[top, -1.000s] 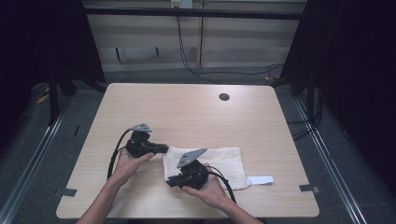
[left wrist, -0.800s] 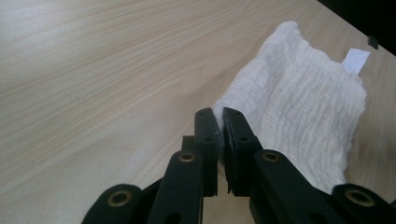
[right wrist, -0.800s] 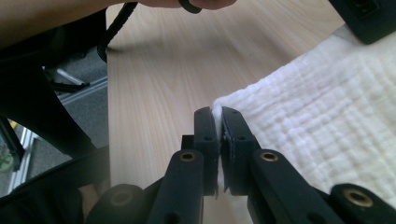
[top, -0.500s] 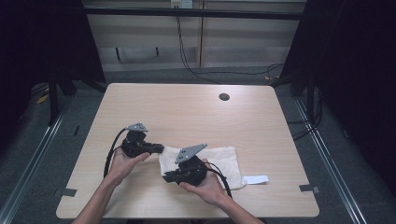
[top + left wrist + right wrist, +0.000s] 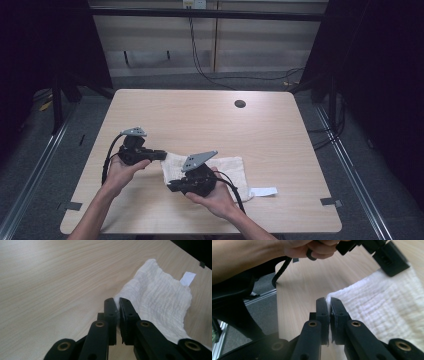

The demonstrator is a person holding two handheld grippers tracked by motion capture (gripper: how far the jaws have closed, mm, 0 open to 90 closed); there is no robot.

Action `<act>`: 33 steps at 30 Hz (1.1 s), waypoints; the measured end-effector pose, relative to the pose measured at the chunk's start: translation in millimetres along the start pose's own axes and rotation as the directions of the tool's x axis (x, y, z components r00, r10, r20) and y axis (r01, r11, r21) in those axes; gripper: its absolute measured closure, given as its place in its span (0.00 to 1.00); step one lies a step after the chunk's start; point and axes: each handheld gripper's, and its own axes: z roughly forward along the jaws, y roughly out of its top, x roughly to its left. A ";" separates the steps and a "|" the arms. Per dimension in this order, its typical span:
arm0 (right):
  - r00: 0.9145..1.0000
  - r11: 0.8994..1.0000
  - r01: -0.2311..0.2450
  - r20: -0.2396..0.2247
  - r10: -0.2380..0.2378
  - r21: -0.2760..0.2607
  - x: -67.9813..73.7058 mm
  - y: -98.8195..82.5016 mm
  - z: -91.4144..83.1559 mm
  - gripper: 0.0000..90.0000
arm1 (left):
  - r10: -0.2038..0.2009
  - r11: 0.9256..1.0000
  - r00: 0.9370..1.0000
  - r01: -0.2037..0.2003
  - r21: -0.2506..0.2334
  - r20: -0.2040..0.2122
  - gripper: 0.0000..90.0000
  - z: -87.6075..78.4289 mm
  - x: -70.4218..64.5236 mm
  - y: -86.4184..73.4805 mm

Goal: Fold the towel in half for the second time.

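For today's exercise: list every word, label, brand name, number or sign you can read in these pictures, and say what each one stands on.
There is no readable text in any view.
The small white tag beside the white cloth on the table looks blank; any print on it is too small to tell.
The left gripper and right gripper, both shut on the cloth's edge, bear no visible marking.

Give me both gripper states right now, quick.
Left gripper: shut on a corner of the white cloth.
Right gripper: shut on another corner of the same cloth.
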 end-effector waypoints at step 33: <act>0.995 0.993 -0.041 0.088 0.051 -0.114 -10.2 -0.4 -56.6 0.96 | 0.072 0.997 0.997 -0.072 -0.004 0.019 0.94 36.0 -38.9 58.9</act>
